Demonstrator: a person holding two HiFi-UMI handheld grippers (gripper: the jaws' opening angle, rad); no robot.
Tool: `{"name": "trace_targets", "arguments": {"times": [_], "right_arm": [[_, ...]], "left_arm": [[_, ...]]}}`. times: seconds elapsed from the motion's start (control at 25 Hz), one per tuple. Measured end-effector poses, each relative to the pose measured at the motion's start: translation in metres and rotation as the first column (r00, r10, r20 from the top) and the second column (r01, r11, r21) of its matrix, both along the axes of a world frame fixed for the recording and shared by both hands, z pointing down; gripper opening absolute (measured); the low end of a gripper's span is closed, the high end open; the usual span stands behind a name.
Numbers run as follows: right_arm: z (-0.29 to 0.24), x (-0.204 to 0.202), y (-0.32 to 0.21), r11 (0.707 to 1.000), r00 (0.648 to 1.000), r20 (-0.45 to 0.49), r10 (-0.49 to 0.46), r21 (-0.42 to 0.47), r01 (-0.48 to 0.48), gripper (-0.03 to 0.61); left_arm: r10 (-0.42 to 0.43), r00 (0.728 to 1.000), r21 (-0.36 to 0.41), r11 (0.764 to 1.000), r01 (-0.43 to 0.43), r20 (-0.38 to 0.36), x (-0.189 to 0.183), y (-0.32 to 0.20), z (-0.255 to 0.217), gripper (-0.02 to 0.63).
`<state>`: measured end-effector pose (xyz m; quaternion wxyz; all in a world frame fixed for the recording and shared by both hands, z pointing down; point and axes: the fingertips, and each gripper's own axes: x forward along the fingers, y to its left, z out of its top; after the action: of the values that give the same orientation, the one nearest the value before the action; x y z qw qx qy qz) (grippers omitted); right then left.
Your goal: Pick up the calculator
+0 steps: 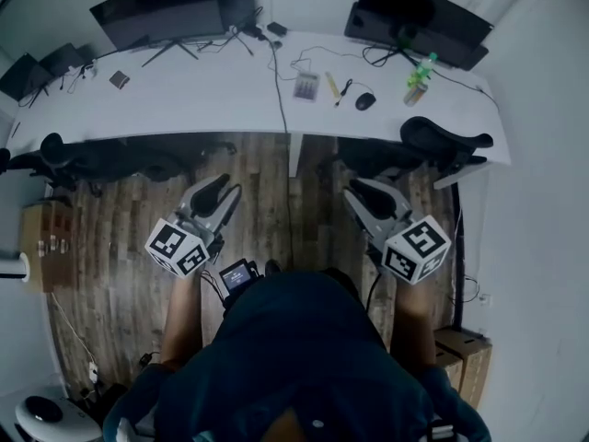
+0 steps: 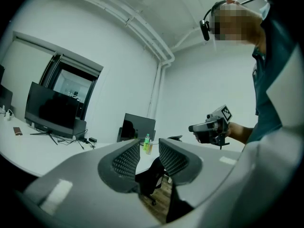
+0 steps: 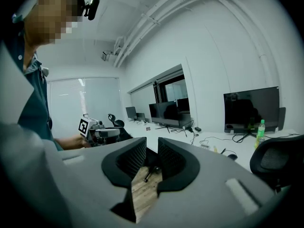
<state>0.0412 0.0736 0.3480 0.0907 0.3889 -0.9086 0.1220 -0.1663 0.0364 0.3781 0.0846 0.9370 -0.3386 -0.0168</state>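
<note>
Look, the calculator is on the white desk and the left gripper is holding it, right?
No. The calculator is on the white desk, but the left gripper holds nothing: the left gripper view shows its jaws apart and empty.

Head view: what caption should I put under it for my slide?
Person facing a white desk, left gripper and right gripper both open and empty, calculator untouched.

A white desk point(image 1: 184, 99) is stretching across ahead of the left gripper point(image 1: 225, 190) and the right gripper point(image 1: 361, 191), carrying two monitors point(image 1: 161, 17), a green bottle point(image 1: 419, 76) and a mouse point(image 1: 365, 101); black chairs point(image 1: 442, 145) are standing between grippers and desk.
</note>
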Motion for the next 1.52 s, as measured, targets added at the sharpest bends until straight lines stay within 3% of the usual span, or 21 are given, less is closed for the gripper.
{"name": "trace_targets", "arguments": {"times": [0.52,1.0,1.52], "right_arm": [[0.002,-0.011,-0.036,1.000,1.000,-0.007,0.007,-0.018,-0.007,0.057],[0.005,-0.008,-0.118,0.991,0.991,0.034,-0.132,-0.024,0.133,0.058],[0.010,0.030,-0.205,0.966,0.965,0.056,-0.257,-0.031,0.258,0.058]], "left_arm": [[0.012,1.000,-0.009,1.000,-0.012,-0.017,-0.011,-0.035,0.008,0.123],[-0.145,0.989,-0.025,0.989,0.146,0.020,-0.017,-0.081,0.002,0.123],[-0.261,0.965,-0.035,0.965,0.262,0.030,0.030,-0.137,0.003,0.123]]}}
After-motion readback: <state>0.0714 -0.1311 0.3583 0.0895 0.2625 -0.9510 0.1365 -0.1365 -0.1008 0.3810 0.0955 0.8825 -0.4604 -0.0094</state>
